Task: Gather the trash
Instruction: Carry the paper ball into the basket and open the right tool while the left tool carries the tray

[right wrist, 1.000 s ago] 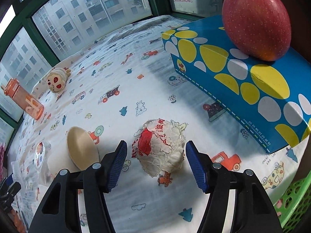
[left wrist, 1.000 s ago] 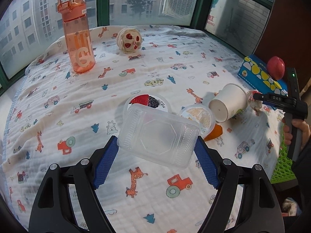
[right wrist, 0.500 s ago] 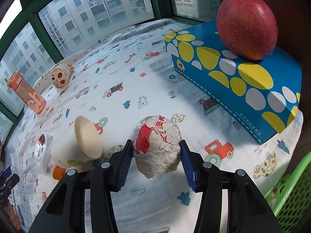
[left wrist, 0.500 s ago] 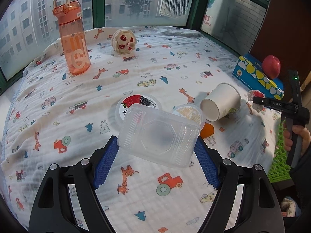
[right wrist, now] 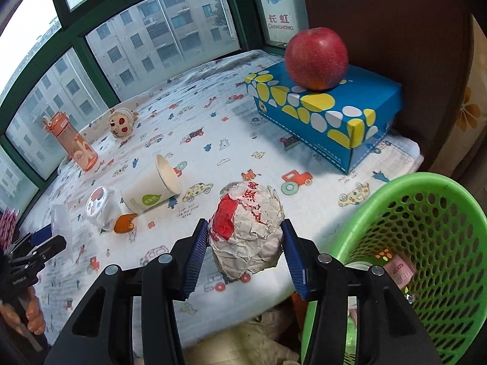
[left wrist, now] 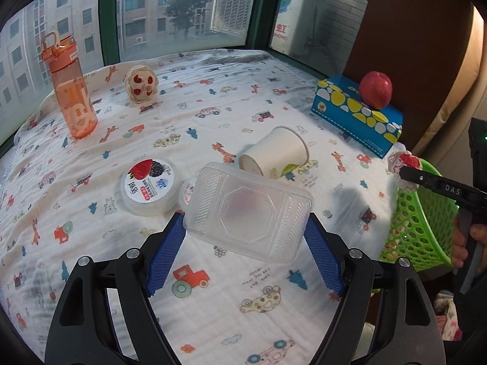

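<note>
My left gripper is shut on a clear plastic container and holds it above the cloth-covered table. My right gripper is shut on a crumpled paper ball with red print, lifted near the table's edge beside the green mesh basket. The ball and basket also show at the right of the left wrist view. A tipped paper cup, a yogurt cup and an orange scrap lie on the cloth.
An orange water bottle and a small plush toy stand at the back left. A red apple sits on a blue tissue box at the back right. The basket holds some litter.
My right gripper shut on the paper ball and lifted it back toward the basket. My left gripper carried the clear container up and to the right.
</note>
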`<state>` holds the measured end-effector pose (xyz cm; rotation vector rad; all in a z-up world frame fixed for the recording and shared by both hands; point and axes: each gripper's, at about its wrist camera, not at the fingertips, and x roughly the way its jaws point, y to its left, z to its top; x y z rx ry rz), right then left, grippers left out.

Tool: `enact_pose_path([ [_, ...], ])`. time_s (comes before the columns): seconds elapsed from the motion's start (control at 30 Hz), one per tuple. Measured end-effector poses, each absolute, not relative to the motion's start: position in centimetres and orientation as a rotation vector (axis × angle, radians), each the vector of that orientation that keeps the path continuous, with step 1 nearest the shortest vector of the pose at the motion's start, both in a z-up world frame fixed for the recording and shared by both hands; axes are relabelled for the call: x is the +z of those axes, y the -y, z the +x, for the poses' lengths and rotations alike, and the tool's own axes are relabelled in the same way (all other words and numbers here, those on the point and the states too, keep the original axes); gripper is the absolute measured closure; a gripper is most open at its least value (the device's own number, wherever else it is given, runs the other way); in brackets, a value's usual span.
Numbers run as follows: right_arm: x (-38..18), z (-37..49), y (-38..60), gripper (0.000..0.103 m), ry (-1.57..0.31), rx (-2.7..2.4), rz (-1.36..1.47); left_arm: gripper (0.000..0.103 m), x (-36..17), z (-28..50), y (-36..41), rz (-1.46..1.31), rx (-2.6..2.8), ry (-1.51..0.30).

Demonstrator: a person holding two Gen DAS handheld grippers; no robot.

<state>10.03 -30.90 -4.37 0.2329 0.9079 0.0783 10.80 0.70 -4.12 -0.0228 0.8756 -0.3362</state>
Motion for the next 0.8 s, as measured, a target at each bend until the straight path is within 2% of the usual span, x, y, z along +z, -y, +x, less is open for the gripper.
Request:
enact_pose_path([
  [0.53, -3.8, 0.8, 41.5, 0.055, -0.885, -0.13, 0.293, 0.025, -1.9, 8.9, 10.3, 0.063, -0.534, -0.852],
  [0.8, -4.6, -1.3, 45.6, 0.049, -0.887, -0.223, 0.326, 0.025, -1.2, 8.3, 14.7, 0.101, -0.598, -0.859],
])
